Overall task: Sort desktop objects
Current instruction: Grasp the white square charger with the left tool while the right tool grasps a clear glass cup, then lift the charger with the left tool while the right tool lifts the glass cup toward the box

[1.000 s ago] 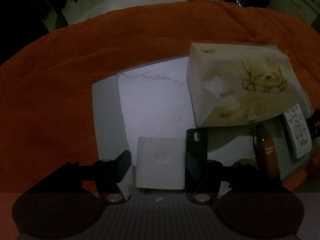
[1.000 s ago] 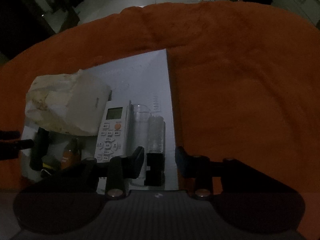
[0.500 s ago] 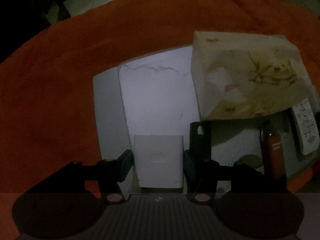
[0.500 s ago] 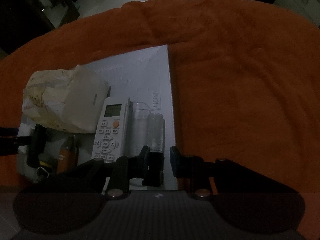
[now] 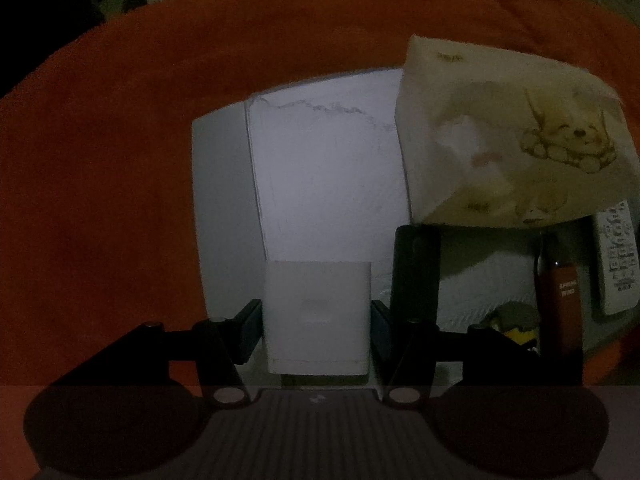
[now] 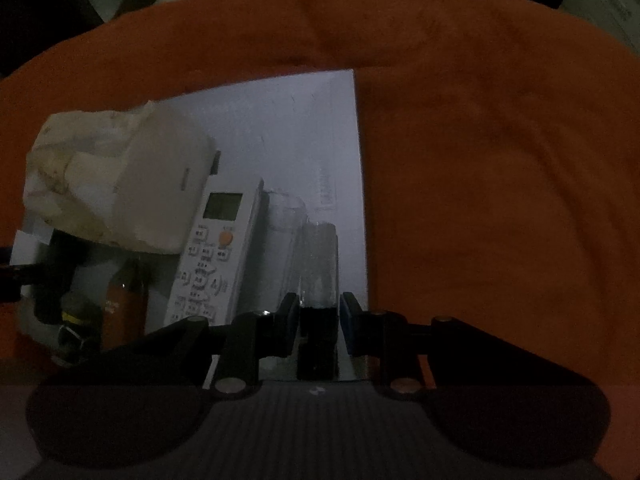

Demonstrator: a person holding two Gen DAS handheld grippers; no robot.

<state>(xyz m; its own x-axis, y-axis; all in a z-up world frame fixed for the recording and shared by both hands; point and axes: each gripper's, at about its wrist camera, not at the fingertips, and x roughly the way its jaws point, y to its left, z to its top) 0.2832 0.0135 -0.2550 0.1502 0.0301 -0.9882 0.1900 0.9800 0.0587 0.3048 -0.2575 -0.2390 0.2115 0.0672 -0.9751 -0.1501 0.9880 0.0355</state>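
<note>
My left gripper [image 5: 316, 322] is shut on a white square box [image 5: 316, 316], its pads against both sides, over the white board [image 5: 320, 184]. My right gripper [image 6: 319, 320] is shut on a clear bottle with a black cap [image 6: 319, 276] that lies along the board's right edge [image 6: 348, 140]. A tissue pack with a puppy print [image 5: 512, 152] stands on the board; it also shows in the right wrist view [image 6: 120, 184]. A white remote [image 6: 216, 248], a red-brown bottle [image 5: 560, 300] and a black flat item [image 5: 416, 268] lie near it.
An orange cloth [image 6: 500, 160] covers the table around the board. A clear glass [image 6: 280, 248] lies between the remote and the held bottle. A small dark object with yellow [image 5: 516, 324] sits beside the red-brown bottle. Room floor and furniture show beyond the table.
My left gripper closed in on the white box and moved forward. My right gripper's jaws closed from wide apart onto the bottle's black cap.
</note>
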